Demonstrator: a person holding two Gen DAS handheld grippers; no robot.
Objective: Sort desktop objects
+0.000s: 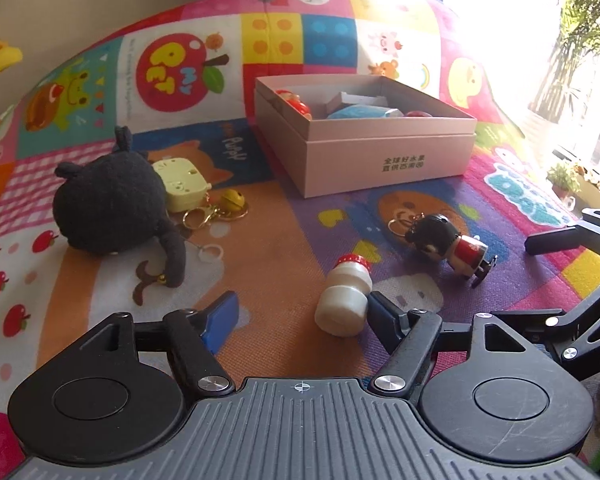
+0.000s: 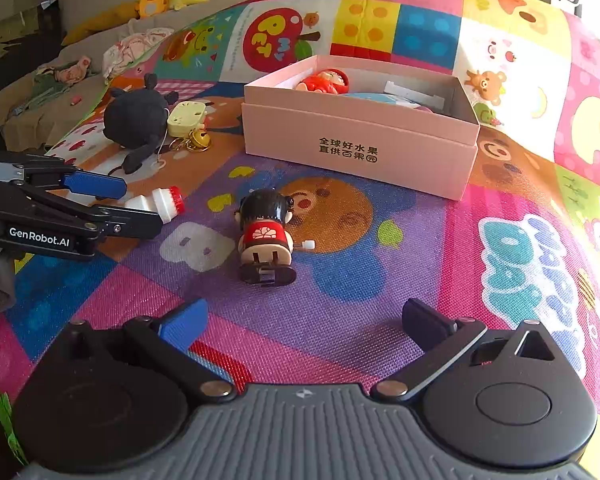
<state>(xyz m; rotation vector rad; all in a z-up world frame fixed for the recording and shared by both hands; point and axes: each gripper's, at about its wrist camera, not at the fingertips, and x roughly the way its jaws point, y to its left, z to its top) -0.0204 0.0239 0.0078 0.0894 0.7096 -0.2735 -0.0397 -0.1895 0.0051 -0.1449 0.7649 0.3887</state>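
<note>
Left gripper reaching for the small bottle, with the box waiting behind

The left gripper (image 1: 300, 316) stands spread, and the white toy bottle with red cap (image 1: 344, 300) lies on its side on the play mat (image 1: 260, 240), touching the right-hand finger (image 1: 384, 314) but not pinched. I judge that the step in hand is picking this bottle. The next move calls for shifting the jaws a little toward three o'clock so the bottle sits between them, then closing. The pink box (image 1: 380, 160) (already holding some toys) is at one o'clock. The right gripper (image 2: 312, 328) is spread too and holds nothing, with the wind-up doll (image 2: 266, 232) lying at twelve o'clock from it.
</note>
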